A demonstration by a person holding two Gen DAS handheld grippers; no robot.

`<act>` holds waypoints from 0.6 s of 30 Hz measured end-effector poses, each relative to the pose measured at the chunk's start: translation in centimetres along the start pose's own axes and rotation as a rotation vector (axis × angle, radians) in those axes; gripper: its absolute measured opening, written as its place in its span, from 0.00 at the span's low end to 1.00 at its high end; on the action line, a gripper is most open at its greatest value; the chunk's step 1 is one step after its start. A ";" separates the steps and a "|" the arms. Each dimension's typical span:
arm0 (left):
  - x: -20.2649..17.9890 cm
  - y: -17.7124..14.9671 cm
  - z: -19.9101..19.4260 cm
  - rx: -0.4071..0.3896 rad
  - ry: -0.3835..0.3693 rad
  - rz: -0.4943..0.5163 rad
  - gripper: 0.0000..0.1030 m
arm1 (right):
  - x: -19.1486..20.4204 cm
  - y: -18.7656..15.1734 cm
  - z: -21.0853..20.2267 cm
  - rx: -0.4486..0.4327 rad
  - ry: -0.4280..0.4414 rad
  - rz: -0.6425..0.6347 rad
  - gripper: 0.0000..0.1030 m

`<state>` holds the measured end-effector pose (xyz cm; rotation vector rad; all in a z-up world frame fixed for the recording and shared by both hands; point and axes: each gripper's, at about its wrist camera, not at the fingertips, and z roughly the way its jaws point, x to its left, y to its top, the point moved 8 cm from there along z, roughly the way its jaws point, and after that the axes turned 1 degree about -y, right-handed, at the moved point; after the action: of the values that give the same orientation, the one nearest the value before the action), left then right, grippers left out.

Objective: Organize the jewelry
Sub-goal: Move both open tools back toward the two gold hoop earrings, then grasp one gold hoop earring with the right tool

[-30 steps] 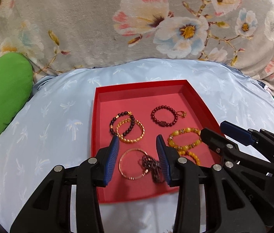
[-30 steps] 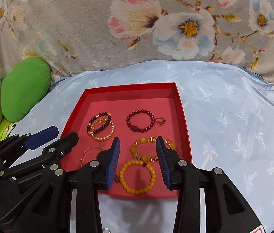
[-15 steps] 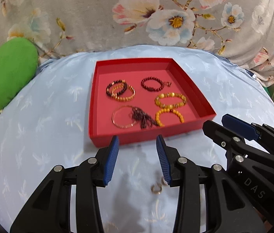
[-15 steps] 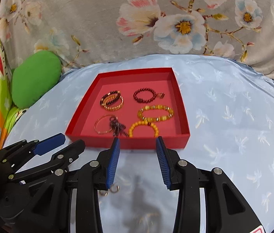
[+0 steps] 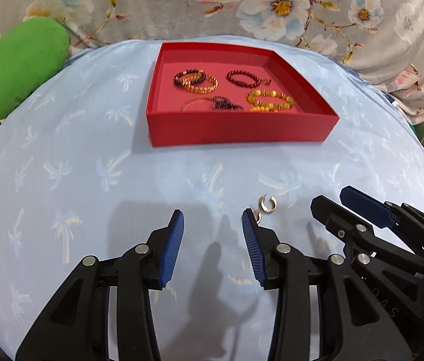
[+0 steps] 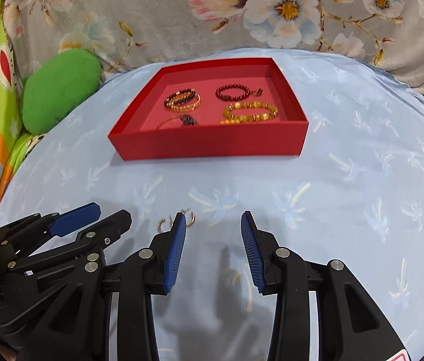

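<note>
Two small gold hoop earrings [image 5: 267, 204] lie loose on the pale blue cloth with its palm-tree print [image 5: 76, 180], well short of the red tray [image 5: 242, 134] and just ahead of the two tools. From the left wrist view one hoop sits beside the right fingertip of the left tool [image 5: 212, 221] and the other is half hidden behind it; from the right wrist view they lie at the left fingertip of the right tool [image 6: 213, 221]. Both tools stand with their blue pads apart and nothing between them.

The likely trouble is the pick itself. The hoops are tiny, hard and rounded on a soft surface (it looks like a bed or cushion, though I cannot be sure), so a pad coming down beside one could press it into the fabric, flick it away, or close on cloth instead. With both tools this near each other, they could also knock together.

The tray holds a dark beaded bracelet lying over a gold one [image 6: 182, 100], a dark red beaded bracelet [image 6: 236, 93], yellow beaded bracelets [image 6: 251, 112], and a thin bangle with a dark tangled piece [image 6: 181, 120].
</note>
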<state>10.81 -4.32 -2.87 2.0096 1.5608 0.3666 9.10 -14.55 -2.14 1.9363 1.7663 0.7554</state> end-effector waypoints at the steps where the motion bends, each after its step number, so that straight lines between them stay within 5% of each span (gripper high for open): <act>1: 0.2 -0.4 0.1 0.006 0.001 -0.001 0.38 | 0.1 -0.4 0.3 0.010 0.000 -0.002 0.37; 18: 2.9 -1.8 1.6 0.031 0.036 -0.028 0.38 | 1.9 -0.9 4.1 0.057 0.009 -0.033 0.35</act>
<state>11.05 -1.66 -5.52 2.0129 1.6242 0.3724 11.06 -12.36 -5.62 1.9384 1.8393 0.7115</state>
